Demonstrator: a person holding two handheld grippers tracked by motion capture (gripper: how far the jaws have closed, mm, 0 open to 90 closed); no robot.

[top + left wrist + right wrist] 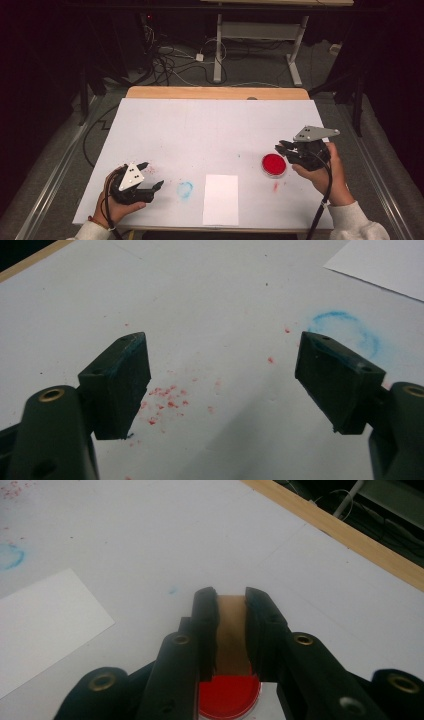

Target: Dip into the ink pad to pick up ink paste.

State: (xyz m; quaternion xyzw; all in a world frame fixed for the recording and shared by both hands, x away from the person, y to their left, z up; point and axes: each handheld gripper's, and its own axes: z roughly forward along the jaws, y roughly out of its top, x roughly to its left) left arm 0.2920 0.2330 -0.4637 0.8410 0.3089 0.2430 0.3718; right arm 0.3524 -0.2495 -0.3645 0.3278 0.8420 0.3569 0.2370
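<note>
Right tool clamped on a tan block, lower centre of the right gripper view, directly above the red dish. Block looks light, stiff; side grip suits. Left tool wide open, empty.

Room, dim: white-covered tabletop with wooden far edge; grey floor beyond; tangled cables at 11 o'clock; white-legged desk frame at 12 o'clock; dark surrounds.

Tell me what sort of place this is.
Probably a lab or recording workspace: a white-covered table with paint stains, loose cables on the floor, a height-adjustable desk frame behind, dark surroundings.
</note>
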